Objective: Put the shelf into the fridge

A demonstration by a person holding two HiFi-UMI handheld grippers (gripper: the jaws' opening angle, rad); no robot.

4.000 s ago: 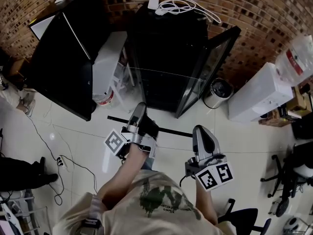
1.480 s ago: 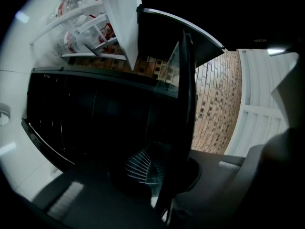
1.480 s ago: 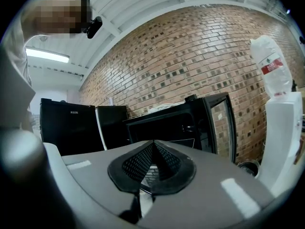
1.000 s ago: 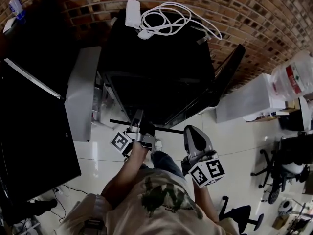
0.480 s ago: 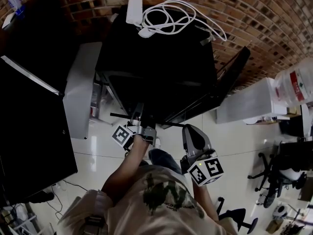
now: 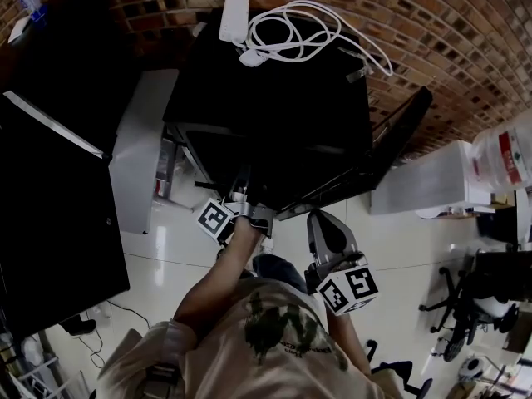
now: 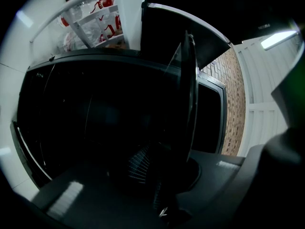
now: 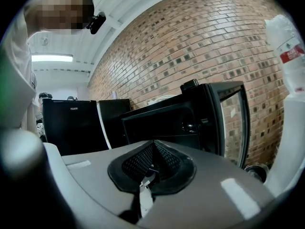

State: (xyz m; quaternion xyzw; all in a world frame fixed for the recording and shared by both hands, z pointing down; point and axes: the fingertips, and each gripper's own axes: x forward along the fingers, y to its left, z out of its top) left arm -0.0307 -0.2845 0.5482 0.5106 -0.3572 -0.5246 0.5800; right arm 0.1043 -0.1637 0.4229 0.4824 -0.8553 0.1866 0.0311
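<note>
The black fridge stands ahead with its glass door swung open to the right. My left gripper reaches into the fridge's opening and is shut on the shelf, which the fridge top hides in the head view. In the left gripper view the glass shelf shows edge-on, running from the left gripper into the dark interior. My right gripper hangs back over the floor, shut and empty. In its own view the right gripper points at the fridge and its door.
A white power strip with a coiled cable lies on the fridge top. A second black fridge with a white-lined open door stands at the left. A white water dispenser and office chairs are at the right, before a brick wall.
My left gripper has moved forward into the fridge opening with the shelf. The shelf's black front bar, seen before in front of the fridge, is now hidden. The right gripper followed slightly.
</note>
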